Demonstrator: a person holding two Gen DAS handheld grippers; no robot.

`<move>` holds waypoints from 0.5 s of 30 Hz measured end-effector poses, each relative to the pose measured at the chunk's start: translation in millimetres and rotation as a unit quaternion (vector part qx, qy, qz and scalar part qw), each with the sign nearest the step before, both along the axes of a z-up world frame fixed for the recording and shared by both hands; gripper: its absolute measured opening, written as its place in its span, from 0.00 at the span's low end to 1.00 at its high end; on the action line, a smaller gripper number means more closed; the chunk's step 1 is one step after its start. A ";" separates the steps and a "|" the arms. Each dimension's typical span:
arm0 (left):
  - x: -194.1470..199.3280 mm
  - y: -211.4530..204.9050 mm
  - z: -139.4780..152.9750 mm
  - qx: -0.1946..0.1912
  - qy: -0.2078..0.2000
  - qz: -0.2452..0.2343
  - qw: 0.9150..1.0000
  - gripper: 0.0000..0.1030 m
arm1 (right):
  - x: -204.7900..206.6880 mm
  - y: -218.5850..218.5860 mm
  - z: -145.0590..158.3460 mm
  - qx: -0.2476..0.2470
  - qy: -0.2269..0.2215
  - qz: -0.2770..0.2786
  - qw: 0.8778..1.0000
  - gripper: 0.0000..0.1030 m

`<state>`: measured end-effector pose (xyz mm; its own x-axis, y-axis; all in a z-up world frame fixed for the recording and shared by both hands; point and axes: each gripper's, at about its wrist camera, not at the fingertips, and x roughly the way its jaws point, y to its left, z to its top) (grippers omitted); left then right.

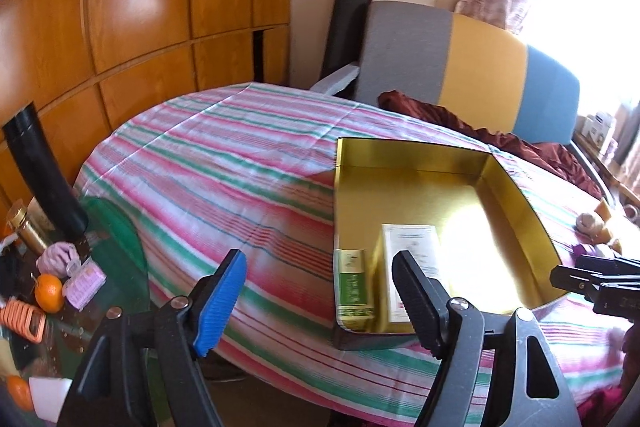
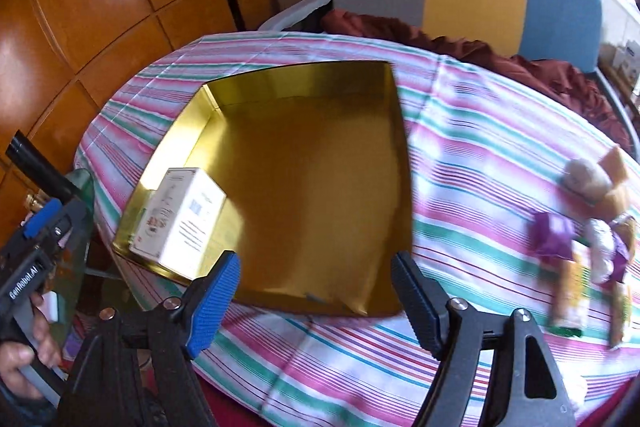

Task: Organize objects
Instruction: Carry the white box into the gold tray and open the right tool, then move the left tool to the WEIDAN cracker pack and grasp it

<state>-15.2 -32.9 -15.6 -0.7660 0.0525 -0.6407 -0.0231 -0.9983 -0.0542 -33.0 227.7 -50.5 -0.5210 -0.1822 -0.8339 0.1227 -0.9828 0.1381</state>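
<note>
The left gripper [image 1: 320, 301] stands with its jaws apart and nothing between them, low over the near edge of the striped cloth [image 1: 224, 163]; the right gripper [image 2: 316, 301] is released in the same way, with only the near rim of the tin behind its gap. The gold tin [image 1: 516, 195] is a shallow square box with a shiny yellow inside and a dark outer wall, and it lies open on the cloth. In its near left corner, at about seven o'clock of the tin in the left wrist view, a green carton [image 1: 354, 285] lies flat against the wall, and just beside it, toward the centre, stands a white carton [image 1: 408, 259] with small print and a red picture on one face. The rest of the tin floor is bare and reflects bright light. At three o'clock from the tin, apart from it, a plush toy [image 2: 596, 203] in purple cloth lies on the stripes; it is blurred. At nine o'clock, lower than the cloth, an orange [image 1: 49, 293] sits among small things on a glass table [image 1: 120, 235]. Farther, at twelve o'clock, there is a dark red blanket [image 1: 460, 119] and then a grey, yellow and blue headboard [image 1: 480, 67].
</note>
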 end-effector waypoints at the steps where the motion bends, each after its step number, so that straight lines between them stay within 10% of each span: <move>1: 0.8 3.3 1.0 -0.001 0.001 -0.004 1.000 0.74 | 3.4 6.1 -0.2 0.003 0.001 -0.005 1.000 0.77; 15: 8.6 63.4 14.1 -0.021 0.009 -0.085 0.996 0.78 | 60.7 149.7 -3.8 0.034 -0.013 -0.157 0.987 0.81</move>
<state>-6.6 30.6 -1.4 -0.7602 0.1554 -0.6309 -0.1917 -0.9814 -0.0107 27.7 377.3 -54.4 -0.5206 0.0416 -0.8528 -0.1918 -0.9790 0.0693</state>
